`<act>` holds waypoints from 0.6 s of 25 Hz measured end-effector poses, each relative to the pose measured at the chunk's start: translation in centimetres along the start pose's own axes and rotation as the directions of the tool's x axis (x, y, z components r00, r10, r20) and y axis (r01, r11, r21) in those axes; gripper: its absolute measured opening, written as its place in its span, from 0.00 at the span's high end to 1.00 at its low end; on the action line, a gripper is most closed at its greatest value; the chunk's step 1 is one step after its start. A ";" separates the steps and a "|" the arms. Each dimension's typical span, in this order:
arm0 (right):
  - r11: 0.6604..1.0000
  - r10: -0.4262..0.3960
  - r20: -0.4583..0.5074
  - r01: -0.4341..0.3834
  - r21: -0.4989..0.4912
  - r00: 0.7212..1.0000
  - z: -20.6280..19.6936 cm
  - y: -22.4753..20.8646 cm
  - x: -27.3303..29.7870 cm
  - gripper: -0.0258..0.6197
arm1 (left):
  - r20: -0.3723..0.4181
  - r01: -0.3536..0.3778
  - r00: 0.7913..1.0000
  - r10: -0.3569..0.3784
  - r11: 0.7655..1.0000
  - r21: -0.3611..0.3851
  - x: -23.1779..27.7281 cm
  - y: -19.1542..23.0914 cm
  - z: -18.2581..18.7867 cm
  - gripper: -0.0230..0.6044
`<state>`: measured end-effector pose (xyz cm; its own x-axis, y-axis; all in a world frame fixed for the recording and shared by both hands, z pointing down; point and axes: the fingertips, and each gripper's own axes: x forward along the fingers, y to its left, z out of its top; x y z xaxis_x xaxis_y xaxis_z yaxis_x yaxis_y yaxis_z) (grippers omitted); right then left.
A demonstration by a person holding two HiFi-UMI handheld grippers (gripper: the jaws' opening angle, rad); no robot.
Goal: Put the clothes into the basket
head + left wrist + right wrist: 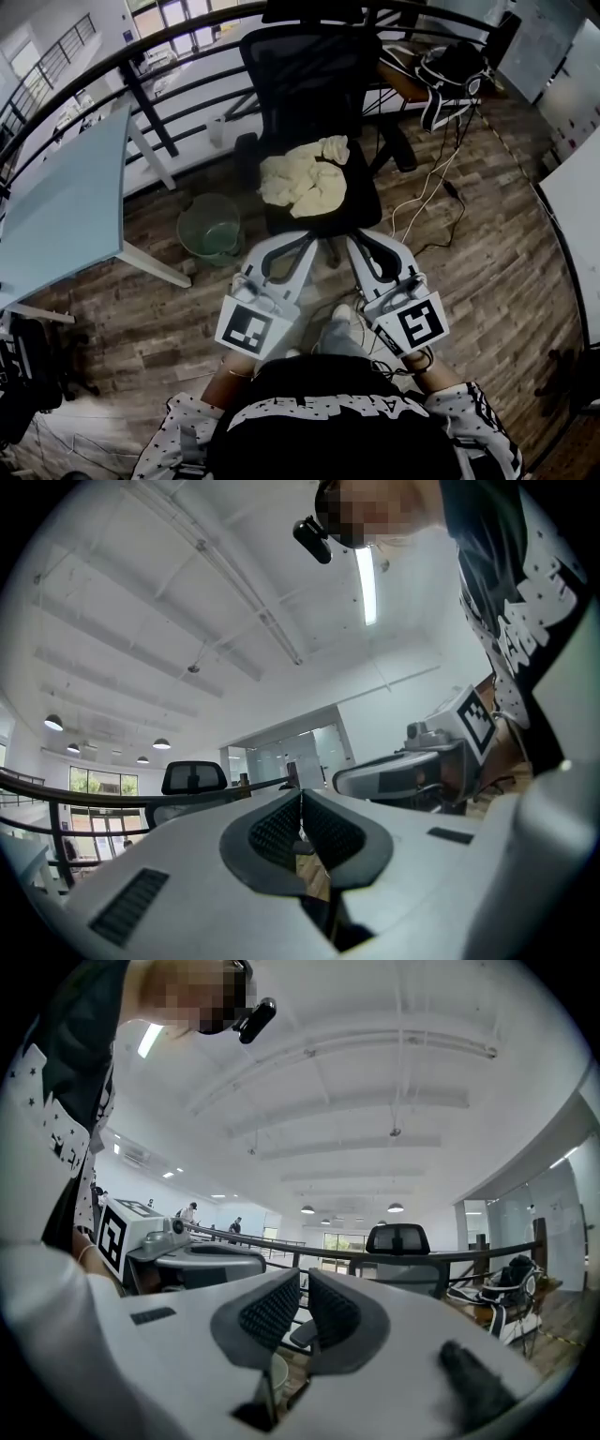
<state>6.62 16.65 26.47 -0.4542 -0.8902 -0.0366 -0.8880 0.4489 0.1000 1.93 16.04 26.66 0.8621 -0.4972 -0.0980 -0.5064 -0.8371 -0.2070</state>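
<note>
Table is standing far left. Green basket is sitting on the wood floor by the table's leg, left of the chair. It's lying left of and beyond the L gripper tips, apart from them.

L gripper: jaws are pressing together, nothing btwn them, same in its own view. You're holding it low in front of your body, roughly level, pointing at the chair seat, marker cube facing up near your wrist.

Clothes: cream pile is lying bunched on the seat, just ahead of both sets of tips and roughly btwn the two grippers' lines. No contact w/ either.

R gripper: jaws are also closed on nothing, confirmed in its view. You're holding it same height, side by side w/ the L, tips angling slightly inward toward the seat.

Cables are trailing over the floor right of the chair.
</note>
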 end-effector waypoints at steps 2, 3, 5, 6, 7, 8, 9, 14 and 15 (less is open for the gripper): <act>1.000 0.003 -0.008 -0.003 0.017 1.000 -0.5 -1.1 0.5 0.91 | -0.009 0.002 1.000 -0.001 1.000 0.020 1.0 0.4 -0.2 0.94; 1.000 0.003 -0.010 -0.003 0.024 1.000 -0.6 -1.7 0.7 0.91 | -0.015 0.004 1.000 -0.004 1.000 0.024 1.5 0.4 -0.4 0.94; 1.000 0.006 -0.010 -0.006 0.028 1.000 -0.8 -2.9 1.3 0.91 | -0.017 -0.001 1.000 0.002 1.000 0.005 2.5 0.7 -0.9 0.94; 1.000 0.011 -0.009 -0.011 0.027 1.000 -0.9 -3.4 1.6 0.91 | -0.017 -0.006 1.000 0.006 1.000 -0.005 3.0 0.9 -1.1 0.94; 1.000 0.016 -0.007 -0.016 0.027 1.000 -1.0 -3.8 2.0 0.91 | -0.018 -0.011 1.000 0.011 1.000 -0.014 3.4 1.2 -1.3 0.94; 0.999 0.021 -0.006 -0.021 0.027 1.000 -1.1 -4.2 2.3 0.91 | -0.021 -0.017 1.000 0.017 1.000 -0.024 3.8 1.5 -1.5 0.94; 0.999 0.026 -0.007 -0.025 0.028 1.000 -1.2 -4.5 2.6 0.91 | -0.025 -0.023 0.999 0.022 0.999 -0.030 4.2 1.8 -1.7 0.94; 0.998 0.046 -0.016 -0.046 0.031 0.999 -1.8 -6.5 3.9 0.91 | -0.033 -0.048 0.998 0.047 0.998 -0.047 6.0 3.2 -2.3 0.94; 0.998 0.051 -0.018 -0.051 0.031 0.999 -2.0 -6.8 4.2 0.91 | -0.034 -0.052 0.998 0.050 0.997 -0.053 6.3 3.4 -2.5 0.94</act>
<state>10.92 9.73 27.59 -0.4976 -0.8673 -0.0134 -0.8656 0.4956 0.0711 5.60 9.47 27.79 0.8344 -0.5461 -0.0747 -0.5508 -0.8211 -0.1495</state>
